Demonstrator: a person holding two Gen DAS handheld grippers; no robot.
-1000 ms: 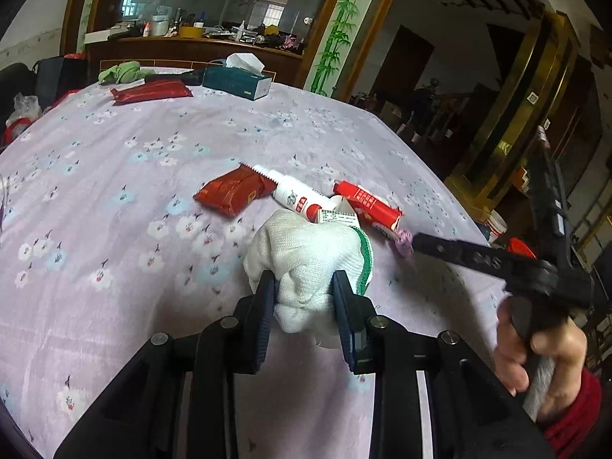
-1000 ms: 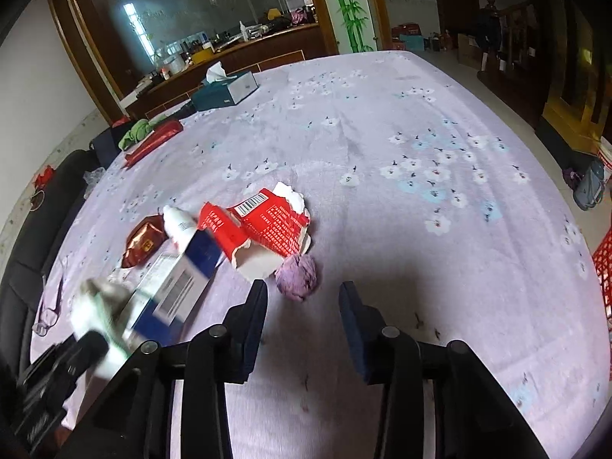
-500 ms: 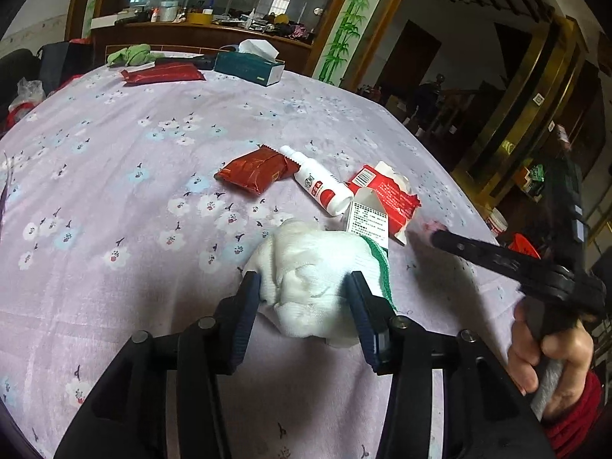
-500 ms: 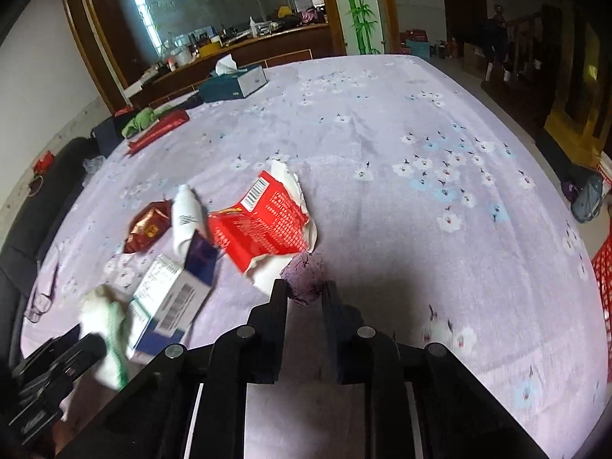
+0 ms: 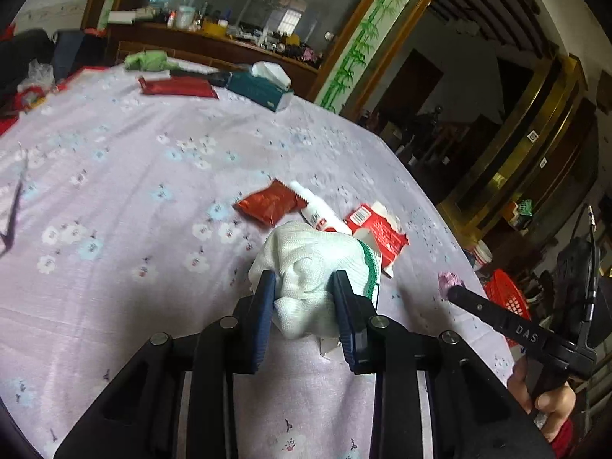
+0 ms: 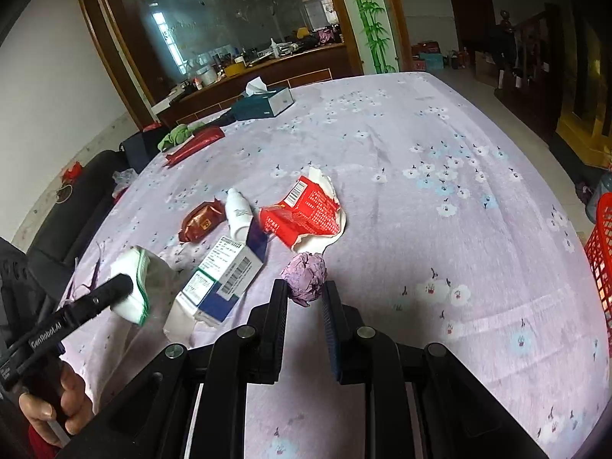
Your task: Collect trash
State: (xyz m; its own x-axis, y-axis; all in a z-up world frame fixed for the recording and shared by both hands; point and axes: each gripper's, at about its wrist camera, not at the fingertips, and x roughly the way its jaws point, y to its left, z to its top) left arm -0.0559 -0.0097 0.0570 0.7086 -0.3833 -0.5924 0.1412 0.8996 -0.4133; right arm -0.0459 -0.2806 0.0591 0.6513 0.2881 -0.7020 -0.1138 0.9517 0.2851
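My left gripper (image 5: 304, 283) is shut on a bunched white glove with a green cuff (image 5: 310, 260), just above the purple flowered tablecloth (image 5: 114, 191). My right gripper (image 6: 305, 287) is shut on a crumpled purple paper ball (image 6: 306, 273). Between the two lie a blue-and-white carton (image 6: 225, 275), a torn red packet (image 6: 310, 210), a white bottle (image 6: 237, 214) and a brown-red snack wrapper (image 6: 202, 222). The right wrist view shows the left gripper (image 6: 122, 285) with the glove (image 6: 130, 290) at far left. In the left wrist view the right gripper (image 5: 453, 291) holds the ball (image 5: 447, 280).
A teal tissue box (image 6: 264, 103), a long red packet (image 5: 176, 88) and a green cloth (image 5: 147, 59) sit at the table's far side. A red basket (image 6: 600, 252) stands off the right edge. A dark sofa (image 6: 76, 191) runs along the left side.
The right gripper went from open around the purple ball to shut on it. The left gripper kept hold of the glove and shifted a little over the table.
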